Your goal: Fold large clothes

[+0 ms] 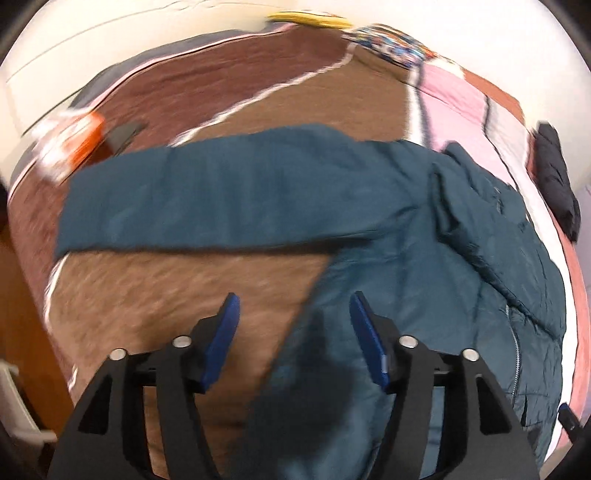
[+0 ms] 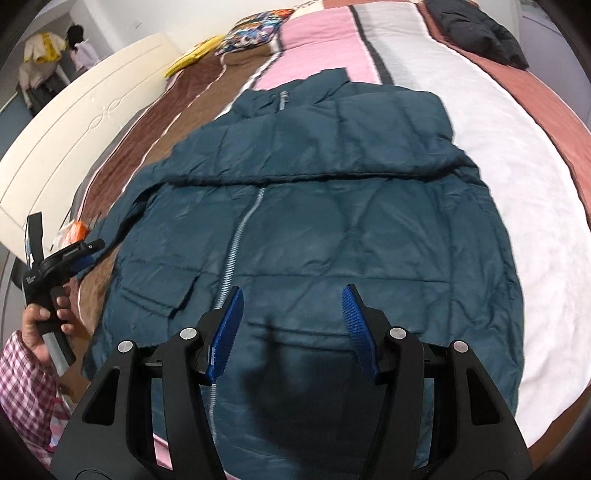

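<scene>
A large teal puffer jacket (image 2: 314,229) lies zip-up on the bed. Its right sleeve is folded across the chest (image 2: 332,140); its left sleeve (image 1: 207,206) stretches straight out over the brown blanket. My left gripper (image 1: 293,314) is open and empty, hovering above the jacket's left edge below that sleeve. It also shows at the left edge of the right wrist view (image 2: 79,254), held in a hand. My right gripper (image 2: 293,306) is open and empty above the jacket's lower front, beside the zip (image 2: 236,243).
The bed has a striped brown, pink and white blanket (image 2: 498,192) and a cream headboard (image 2: 74,147). A black garment (image 2: 476,29), a patterned pillow (image 2: 251,33), a yellow item (image 2: 192,55) and an orange packet (image 1: 74,140) lie around the jacket.
</scene>
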